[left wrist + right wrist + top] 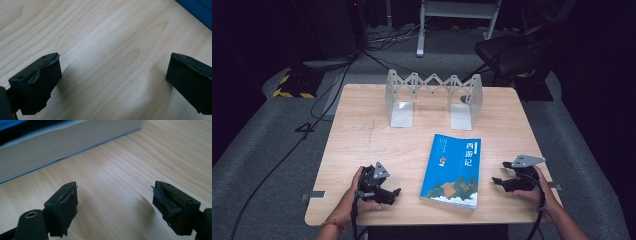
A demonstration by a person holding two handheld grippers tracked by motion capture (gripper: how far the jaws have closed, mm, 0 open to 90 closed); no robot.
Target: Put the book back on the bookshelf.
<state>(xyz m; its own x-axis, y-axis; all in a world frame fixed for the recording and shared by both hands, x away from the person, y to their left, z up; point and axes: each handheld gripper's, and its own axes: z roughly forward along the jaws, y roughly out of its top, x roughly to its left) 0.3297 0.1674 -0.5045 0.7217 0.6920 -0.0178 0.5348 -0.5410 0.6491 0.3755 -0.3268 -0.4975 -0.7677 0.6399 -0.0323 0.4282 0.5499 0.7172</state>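
A blue paperback book (452, 170) lies flat on the wooden table (362, 145), a little right of centre near the front. My left gripper (393, 192) rests low on the table to the book's left, held in a hand, jaws wide apart with bare wood between them (113, 75); a blue corner of the book (200, 12) shows at the top right. My right gripper (498, 181) sits to the book's right, pointing at it, open and empty (113, 202). The book's white page edge (62, 147) lies just ahead of its jaws.
A folding metal book stand (432, 97) with two upright end plates stands at the back of the table. A dark chair (512, 50) and floor cables lie beyond the table. Bare wood stretches between the book and the stand.
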